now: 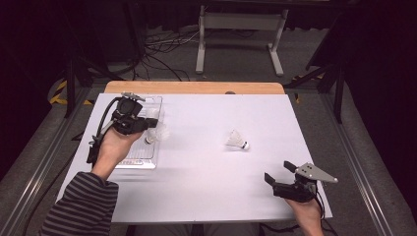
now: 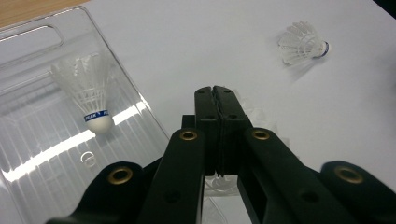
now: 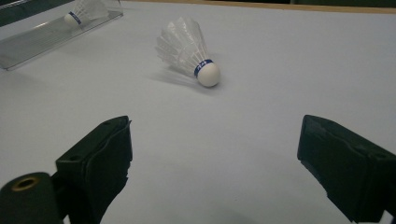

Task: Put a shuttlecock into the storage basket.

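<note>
held thing: a white feathered shuttlecock [image 1: 156, 133], blurred in the high view, is carried right over the right edge of the tray. Only bits of white feather [image 2: 219, 183] can be made out under the jaws in the left gripper view.
left tongs: the left gripper [image 2: 217, 100] is clamped tight on those feathers, the two black pads pressed together.
tray: a clear, ribbed plastic tray [image 1: 140, 160] with a slot handle is parked at the table's left side, its far end close to the wooden back edge.
already in there: a second white shuttlecock with a blue band [image 2: 88, 91] is lying in the tray, cork end down toward the camera.
loose one: a third white shuttlecock [image 1: 237, 141] is left on its side mid-table, well apart from the tray, with bare tabletop all round it.
right tongs: the right gripper [image 1: 279, 172] is held near the front right edge, jaws spread wide with nothing between them, aimed at the loose one.
surface: the white table top [image 1: 206, 187] is wide open between the two hands.
</note>
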Demonstrator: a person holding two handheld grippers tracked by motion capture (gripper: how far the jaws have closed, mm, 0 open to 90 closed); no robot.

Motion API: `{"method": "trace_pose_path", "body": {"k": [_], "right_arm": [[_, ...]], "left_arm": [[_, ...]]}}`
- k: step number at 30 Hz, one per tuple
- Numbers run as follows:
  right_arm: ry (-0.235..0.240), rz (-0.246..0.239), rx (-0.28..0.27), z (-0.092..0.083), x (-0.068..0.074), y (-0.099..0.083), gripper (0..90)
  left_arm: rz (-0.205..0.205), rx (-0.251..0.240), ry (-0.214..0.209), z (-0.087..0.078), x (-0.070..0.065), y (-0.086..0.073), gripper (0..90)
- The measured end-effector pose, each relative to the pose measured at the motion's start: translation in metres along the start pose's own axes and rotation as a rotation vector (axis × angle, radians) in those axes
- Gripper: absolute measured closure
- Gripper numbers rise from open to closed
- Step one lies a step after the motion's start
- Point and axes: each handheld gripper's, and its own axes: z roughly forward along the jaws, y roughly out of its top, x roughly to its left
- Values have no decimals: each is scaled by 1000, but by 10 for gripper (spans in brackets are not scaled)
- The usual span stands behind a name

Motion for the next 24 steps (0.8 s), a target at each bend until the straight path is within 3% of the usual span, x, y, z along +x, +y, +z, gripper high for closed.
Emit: {"method": "trace_pose_path", "body": {"k": [10,24], "right_arm": [[-2,-1,0,0,1,0,108],[-5,-4,1,0,1,0,108]], "left_arm": [[-13,-15,20,-9,9,-6,897],[-69,-13,68,-16,30,-16,897]]}}
